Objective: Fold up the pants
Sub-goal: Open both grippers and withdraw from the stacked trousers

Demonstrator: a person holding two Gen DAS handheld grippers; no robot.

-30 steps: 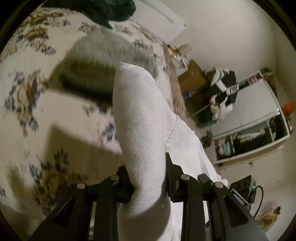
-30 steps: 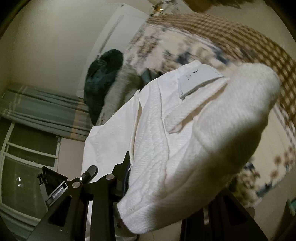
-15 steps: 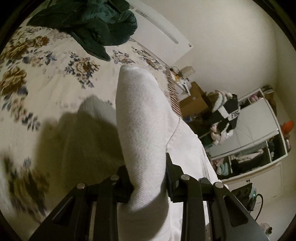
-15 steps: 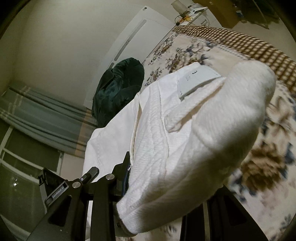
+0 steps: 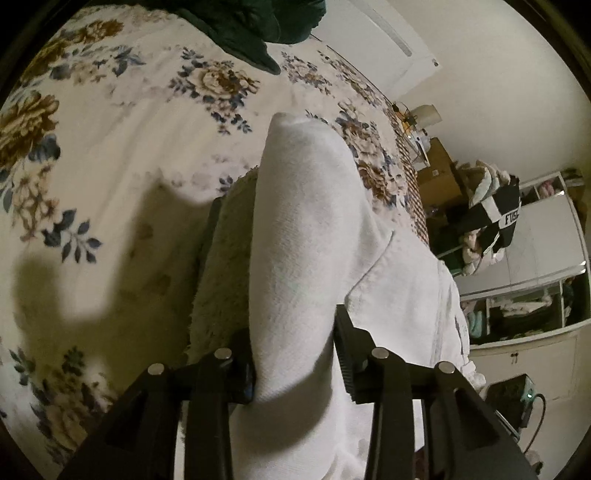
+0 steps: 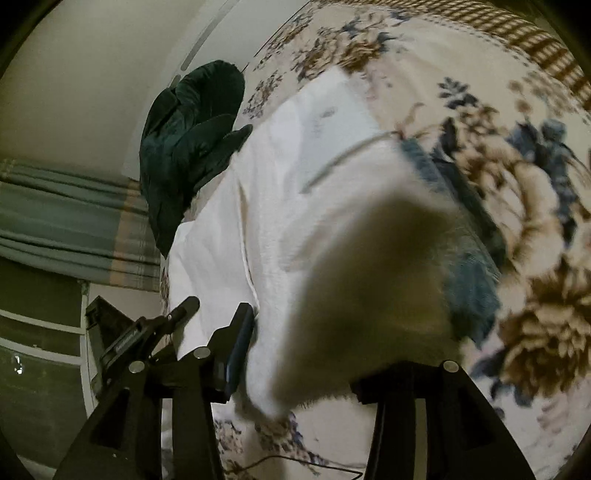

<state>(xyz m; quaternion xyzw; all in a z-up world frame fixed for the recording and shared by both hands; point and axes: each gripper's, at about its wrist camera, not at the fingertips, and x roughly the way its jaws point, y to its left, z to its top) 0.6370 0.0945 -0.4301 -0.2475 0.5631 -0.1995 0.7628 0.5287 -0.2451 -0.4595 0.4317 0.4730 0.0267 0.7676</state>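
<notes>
Here the left gripper (image 5: 293, 354) is clenched on a thick fold of the white pants (image 5: 303, 236), the cloth pinched between both black fingers (image 5: 347, 354) and bulging forward toward twelve o'clock in a rounded hump. More of the pants trails off toward four o'clock, past a stitched seam. Below the hump, toward nine o'clock, lies a fuzzy cream towel (image 5: 225, 258) on the flowered bedspread (image 5: 110, 147), with a dark shadow falling across the spread at eight o'clock. A dark green garment (image 5: 258, 26) sits at the twelve o'clock edge, and an open wardrobe (image 5: 535, 288) with clothes stands at three o'clock.

In the right wrist view the right gripper (image 6: 303, 373) grasps another bunch of the pants (image 6: 295, 177); the cloth fills the gap between its fingers (image 6: 236, 350) and spreads away toward eleven o'clock over the bedspread (image 6: 535, 221). The part nearest the lens is a blurred, shaded lump at the centre. A patch of blue fabric (image 6: 469, 266) shows just beside it at three o'clock; what it belongs to I cannot tell. The green garment (image 6: 188, 140) lies at ten o'clock, touching the far edge of the pants, with a striped curtain (image 6: 66, 221) at nine o'clock.
</notes>
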